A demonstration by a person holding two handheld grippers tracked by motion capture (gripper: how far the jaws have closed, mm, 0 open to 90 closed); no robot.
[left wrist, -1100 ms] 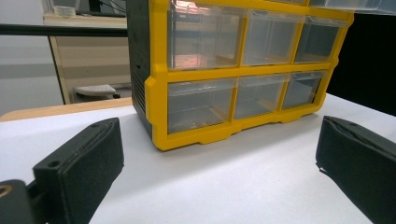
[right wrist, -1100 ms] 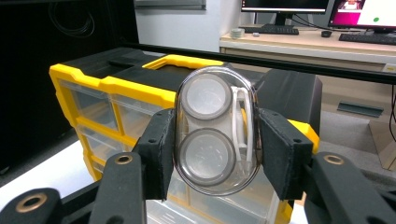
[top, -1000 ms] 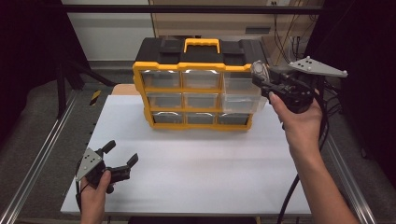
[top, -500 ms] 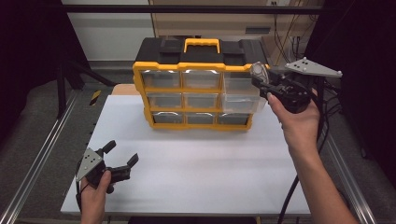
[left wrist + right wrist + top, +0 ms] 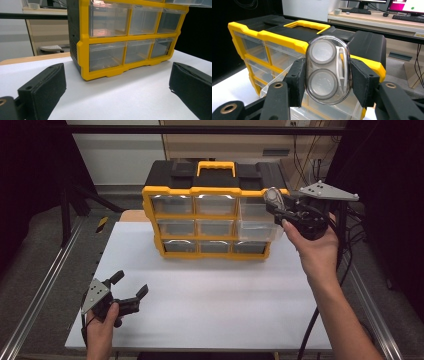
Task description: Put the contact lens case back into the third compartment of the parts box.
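So the right claw (image 5: pixel 327 80) is clamped on a clear plastic contact lens case (image 5: pixel 327 75), one pad on each long side. The case stands upright between the pads, and you can see two round wells stacked one over the other, plus a thin white piece along its right edge, maybe tweezers, hard to say for sure. In the high view the right claw (image 5: pixel 274 202) holds the lens case (image 5: pixel 273 198) up off the counter, right by the top right corner of the organizer (image 5: pixel 215 215), just above a clear drawer (image 5: pixel 256 226) on the right column that sticks out from the front.

The organizer is a yellow and black box with three rows of see-through drawers and a yellow handle (image 5: pixel 215 168) on its black lid. It sits toward the far side of the white counter (image 5: pixel 210 305).

The left claw (image 5: pixel 131 289) is way off from all that, down at the near left corner of the counter, pads spread apart with nothing between them. From the left gripper view it points across the bare counter at the organizer's lower drawers.
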